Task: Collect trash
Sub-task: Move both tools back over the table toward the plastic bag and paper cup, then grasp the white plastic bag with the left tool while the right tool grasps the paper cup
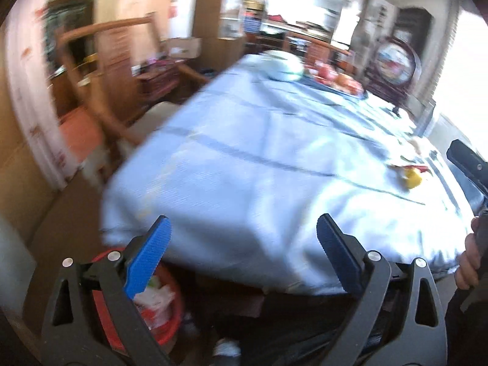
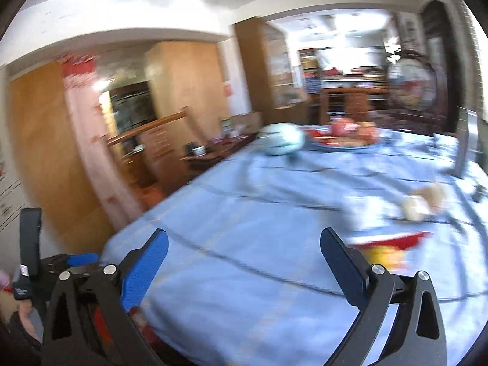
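Note:
A table with a light blue cloth (image 1: 259, 167) fills both views. A red bin (image 1: 166, 314) with trash inside stands on the floor below the table's near left corner. My left gripper (image 1: 244, 238) is open and empty, above the bin at the table's edge. My right gripper (image 2: 244, 253) is open and empty over the cloth (image 2: 244, 213). A red and yellow wrapper (image 2: 387, 247) lies just right of its right finger. Pale crumpled scraps (image 2: 424, 202) lie beyond it. The same trash (image 1: 411, 175) shows at the right in the left wrist view. Both views are blurred.
A white-green bowl-like thing (image 2: 283, 141) and a plate of fruit (image 2: 347, 137) sit at the table's far end. A wooden chair (image 1: 100, 91) stands left of the table. Cabinets and shelves line the back. The other hand-held gripper (image 2: 30, 262) shows at the lower left.

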A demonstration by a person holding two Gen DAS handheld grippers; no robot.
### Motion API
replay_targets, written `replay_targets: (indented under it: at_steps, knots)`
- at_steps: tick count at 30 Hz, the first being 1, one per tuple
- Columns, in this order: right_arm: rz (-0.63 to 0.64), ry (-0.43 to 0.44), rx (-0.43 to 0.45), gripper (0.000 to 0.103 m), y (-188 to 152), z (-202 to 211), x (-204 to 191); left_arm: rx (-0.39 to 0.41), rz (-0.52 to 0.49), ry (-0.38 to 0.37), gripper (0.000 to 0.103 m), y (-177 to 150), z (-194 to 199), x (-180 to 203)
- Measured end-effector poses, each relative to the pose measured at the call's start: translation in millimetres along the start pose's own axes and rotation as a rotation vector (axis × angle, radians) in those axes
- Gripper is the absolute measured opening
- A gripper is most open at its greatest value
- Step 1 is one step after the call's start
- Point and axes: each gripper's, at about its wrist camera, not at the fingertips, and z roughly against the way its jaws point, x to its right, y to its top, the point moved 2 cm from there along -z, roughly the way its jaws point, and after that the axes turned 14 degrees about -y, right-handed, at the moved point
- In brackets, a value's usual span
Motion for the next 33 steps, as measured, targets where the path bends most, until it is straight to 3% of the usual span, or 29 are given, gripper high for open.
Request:
replay_targets:
  at_steps: [3,9,15,23,26,28,31,33]
  knots:
    - [-0.069,-0.116,-0.007,0.098,-2.1,0.5,63.2,-0.029,-0.091,-0.046,0.093,20.0,-34.4,46.3]
    - [-0.237,-0.251,-0.037,0.098,-5.9,-2.7,165.8,-0.085,-0.202,-0.153,0.093,59.1,-104.8,122.1]
    - [-0.279,-0.331,-0.074,0.098,13.9,-31.7,220.5,-0.145,-0.234,-0.257,0.093,98.1,-174.2,184.4]
    - [-0.342,-0.304,-0.099,0.098,45.9,-93.8,242.9,-0.212,-0.241,-0.271,0.093,125.9,-251.0,222.8]
    - [-0.372,-0.327,-0.075,0.098,37.2,-105.7,250.5,-0.251,-0.223,-0.263,0.093,130.7,-280.2,223.9]
    - [-0.364,-0.371,-0.144,0.098,30.4,-116.8,256.6,-0.278,-0.206,-0.269,0.093,131.6,-298.0,222.5]
    - [-0.394,-0.388,-0.096,0.098,30.9,-109.0,265.5,-0.31,-0.18,-0.303,0.092,129.0,-314.0,219.8]
    - [-0.39,-0.398,-0.105,0.098,30.3,-110.1,269.0,-0.33,-0.172,-0.33,0.085,125.9,-318.9,219.8]
